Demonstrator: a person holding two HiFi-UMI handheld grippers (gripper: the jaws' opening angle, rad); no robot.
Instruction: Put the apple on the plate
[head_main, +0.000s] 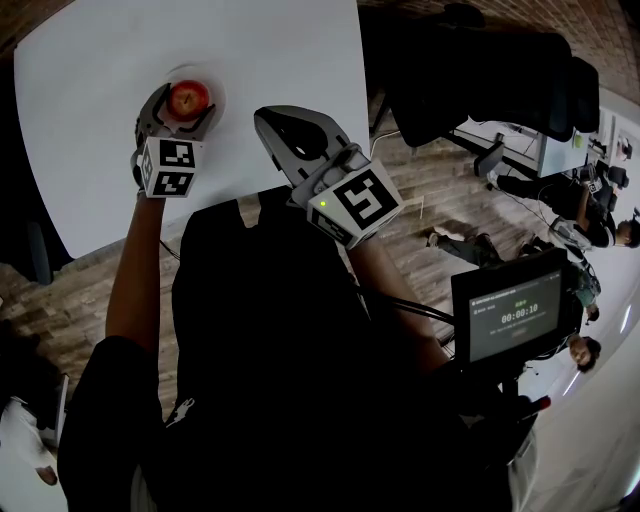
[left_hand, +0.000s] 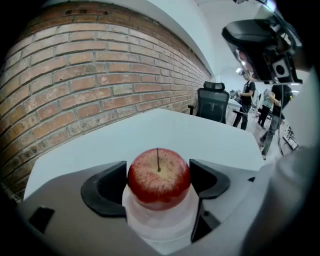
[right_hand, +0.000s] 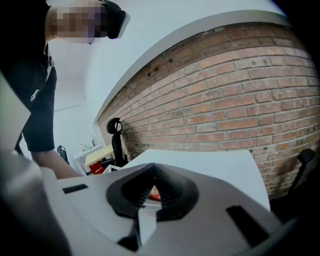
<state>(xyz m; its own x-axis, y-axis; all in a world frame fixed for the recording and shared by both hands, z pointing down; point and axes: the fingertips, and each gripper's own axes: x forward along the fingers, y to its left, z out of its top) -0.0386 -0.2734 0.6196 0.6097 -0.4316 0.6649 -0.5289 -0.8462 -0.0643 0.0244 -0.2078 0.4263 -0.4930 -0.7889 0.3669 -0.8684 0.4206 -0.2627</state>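
Note:
A red apple (head_main: 188, 98) with a thin stem sits over a small white plate (head_main: 212, 80) near the front edge of the white table (head_main: 270, 50). My left gripper (head_main: 184, 108) is shut on the apple (left_hand: 159, 175), one black pad against each side. Beneath it the plate (left_hand: 160, 227) shows pale between the jaws. My right gripper (head_main: 268, 125) hovers to the right of the plate, over the table's front edge, shut and holding nothing. In the right gripper view its tips (right_hand: 152, 169) meet, and a sliver of the apple (right_hand: 155, 194) shows behind them.
A black office chair (head_main: 470, 70) stands right of the table on the wood floor. A screen with a timer (head_main: 513, 315) hangs at my right side. A brick wall (left_hand: 90, 85) runs behind the table. People stand around desks at the far right (head_main: 590, 200).

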